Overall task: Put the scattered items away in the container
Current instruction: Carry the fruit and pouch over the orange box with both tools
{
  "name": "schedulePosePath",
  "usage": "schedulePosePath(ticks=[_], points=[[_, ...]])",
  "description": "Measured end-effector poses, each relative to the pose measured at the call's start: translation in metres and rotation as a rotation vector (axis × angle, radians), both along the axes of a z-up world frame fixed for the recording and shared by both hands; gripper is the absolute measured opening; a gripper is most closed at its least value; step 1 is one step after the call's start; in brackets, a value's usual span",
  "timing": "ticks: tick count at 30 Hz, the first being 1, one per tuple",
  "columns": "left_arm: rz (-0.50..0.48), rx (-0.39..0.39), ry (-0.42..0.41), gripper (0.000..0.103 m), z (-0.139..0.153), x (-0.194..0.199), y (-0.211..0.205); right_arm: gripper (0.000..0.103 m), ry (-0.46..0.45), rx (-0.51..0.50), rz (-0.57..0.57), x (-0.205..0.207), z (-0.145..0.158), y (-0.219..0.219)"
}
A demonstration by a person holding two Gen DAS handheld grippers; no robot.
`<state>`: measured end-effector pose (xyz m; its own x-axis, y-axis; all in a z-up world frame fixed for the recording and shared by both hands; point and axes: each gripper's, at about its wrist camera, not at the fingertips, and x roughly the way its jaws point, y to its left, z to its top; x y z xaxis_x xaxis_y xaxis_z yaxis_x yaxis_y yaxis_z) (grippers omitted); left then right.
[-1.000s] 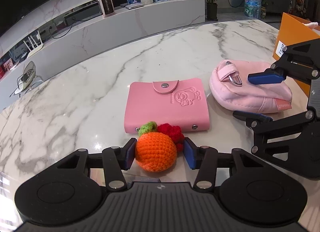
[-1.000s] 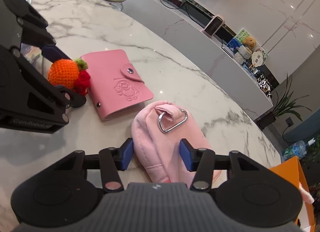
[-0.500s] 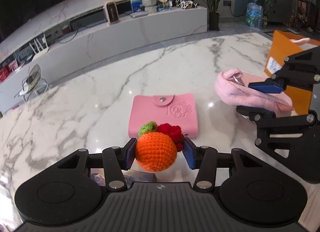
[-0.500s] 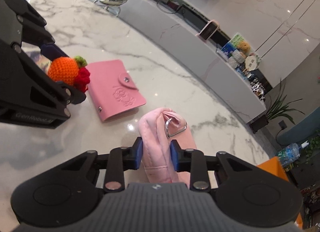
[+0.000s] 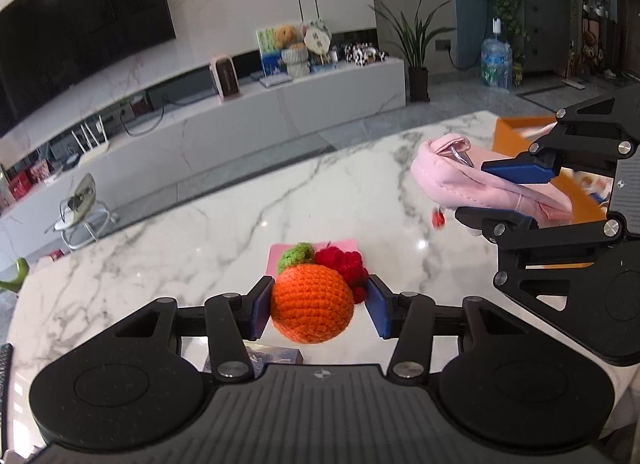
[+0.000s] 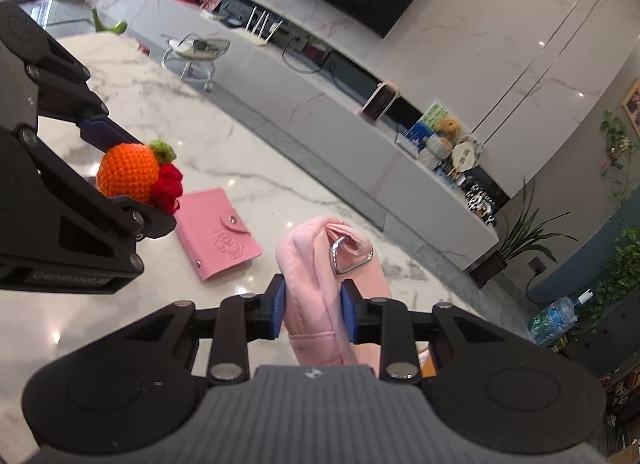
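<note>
My left gripper (image 5: 316,306) is shut on an orange crochet fruit (image 5: 312,304) with a green leaf and red berries, held above the marble table (image 5: 180,248); the fruit also shows in the right wrist view (image 6: 130,174). My right gripper (image 6: 313,306) is shut on a pink soft pouch (image 6: 320,268) with a metal ring, lifted off the table; the pouch also shows in the left wrist view (image 5: 452,180). A pink card wallet (image 6: 218,234) lies flat on the table, mostly hidden behind the fruit in the left wrist view (image 5: 280,258). An orange container (image 5: 516,132) stands behind the pouch at the right.
A small dark packet (image 5: 276,356) lies on the table under my left gripper. A small red thing (image 5: 438,219) shows below the pouch. A white TV bench (image 5: 240,120) and a small stool (image 5: 80,208) stand beyond the table's far edge.
Both grippers have risen from the table with their loads. The right gripper closed on the pink pouch and lifted it. The wallet stays on the table.
</note>
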<state>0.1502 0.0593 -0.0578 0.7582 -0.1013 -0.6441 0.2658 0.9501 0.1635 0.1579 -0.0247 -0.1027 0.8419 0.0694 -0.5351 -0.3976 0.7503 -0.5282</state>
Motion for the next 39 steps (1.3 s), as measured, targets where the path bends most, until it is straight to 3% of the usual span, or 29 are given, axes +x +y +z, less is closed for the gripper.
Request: schedulePosePath(ticks=[20,31,39], points=[[-0.122,0.064,-0.161,0.057,0.062,-0.060,-0.078,0.031,-0.172,0.106,-0.111,-0.084,0.060,-0.061],[-0.223,0.147,-0.184,0.057,0.063,-0.066,-0.141,0.031,-0.215,0.208,-0.259,-0.096,0.064,-0.136],[-0.329,0.230,-0.168,0.057,0.048,-0.058,-0.202,0.031,-0.216,0.290,-0.373,-0.088,0.054,-0.197]])
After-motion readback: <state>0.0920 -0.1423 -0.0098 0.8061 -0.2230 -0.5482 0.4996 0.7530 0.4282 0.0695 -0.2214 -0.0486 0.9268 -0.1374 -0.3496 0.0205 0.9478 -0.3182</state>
